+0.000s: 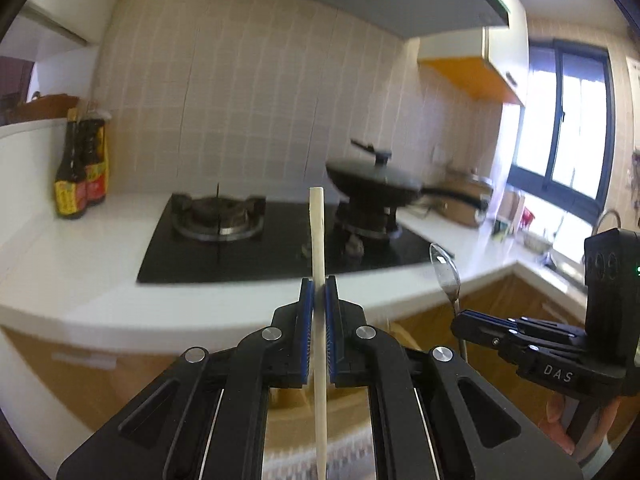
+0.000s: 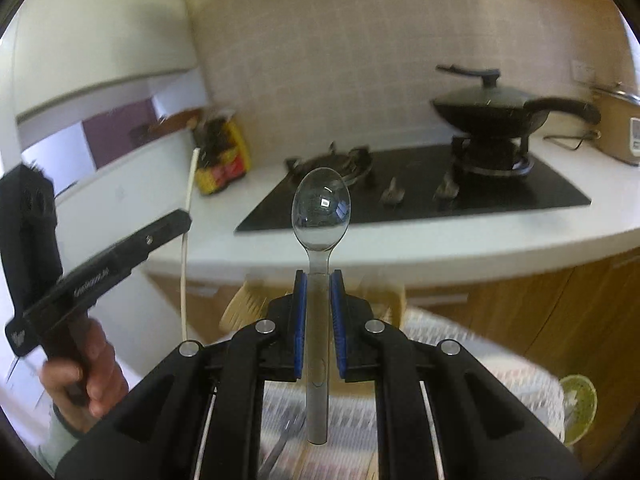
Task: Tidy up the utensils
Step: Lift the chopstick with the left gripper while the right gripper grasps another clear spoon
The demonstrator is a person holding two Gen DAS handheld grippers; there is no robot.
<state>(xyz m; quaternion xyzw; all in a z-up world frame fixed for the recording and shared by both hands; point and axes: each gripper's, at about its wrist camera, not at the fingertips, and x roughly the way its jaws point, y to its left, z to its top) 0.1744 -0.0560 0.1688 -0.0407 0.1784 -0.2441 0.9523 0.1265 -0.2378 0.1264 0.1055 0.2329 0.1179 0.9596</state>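
My left gripper (image 1: 319, 292) is shut on a pale wooden chopstick (image 1: 318, 248) that stands upright between the blue pads, well above the counter edge. My right gripper (image 2: 319, 280) is shut on the handle of a metal spoon (image 2: 321, 210), bowl up. In the left wrist view the right gripper (image 1: 460, 318) and its spoon (image 1: 445, 270) sit to the right. In the right wrist view the left gripper (image 2: 182, 218) and its chopstick (image 2: 188, 220) sit to the left, held by a hand.
A white counter (image 1: 60, 264) carries a black gas hob (image 1: 240, 248), a lidded black wok (image 1: 374, 180) on the right burner and sauce bottles (image 1: 80, 168) at the left. A patterned cloth (image 2: 500, 392), a pale utensil holder (image 2: 248, 304) and a green-rimmed dish (image 2: 578, 404) lie below.
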